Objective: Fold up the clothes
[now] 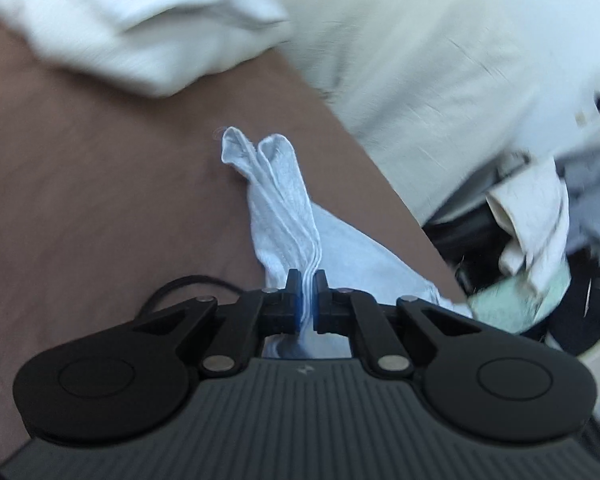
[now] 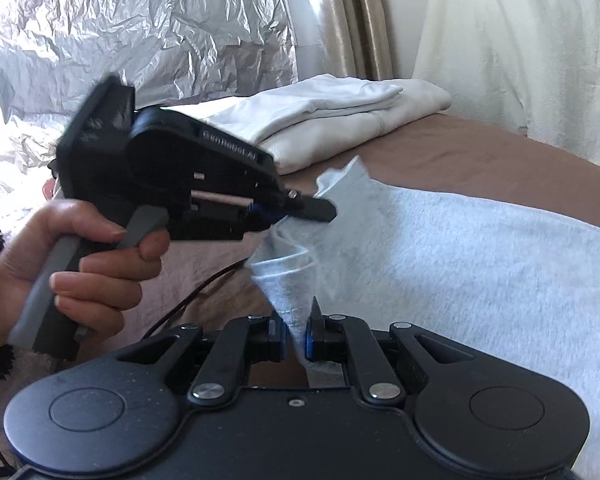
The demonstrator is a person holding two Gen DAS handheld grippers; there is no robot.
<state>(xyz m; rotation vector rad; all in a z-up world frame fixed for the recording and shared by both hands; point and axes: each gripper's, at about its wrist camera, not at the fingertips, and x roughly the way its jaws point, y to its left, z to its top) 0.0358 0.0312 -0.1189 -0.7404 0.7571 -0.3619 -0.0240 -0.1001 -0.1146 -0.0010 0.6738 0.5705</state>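
Note:
A pale blue-white garment (image 2: 480, 264) lies on the brown bed (image 2: 480, 160), one end lifted. My left gripper (image 1: 307, 280) is shut on a bunched edge of the garment (image 1: 284, 192). In the right wrist view the left gripper (image 2: 320, 212), held in a hand, pinches a raised corner. My right gripper (image 2: 298, 320) is shut on the same garment's edge just below it. The two grips are close together, with the cloth taut between them.
A stack of folded white clothes (image 2: 332, 120) sits at the far side of the bed; it also shows in the left wrist view (image 1: 140, 28). A basket of mixed laundry (image 1: 540, 248) stands beside the bed. Crinkled silver sheeting (image 2: 140, 32) and curtains (image 2: 360, 20) are behind.

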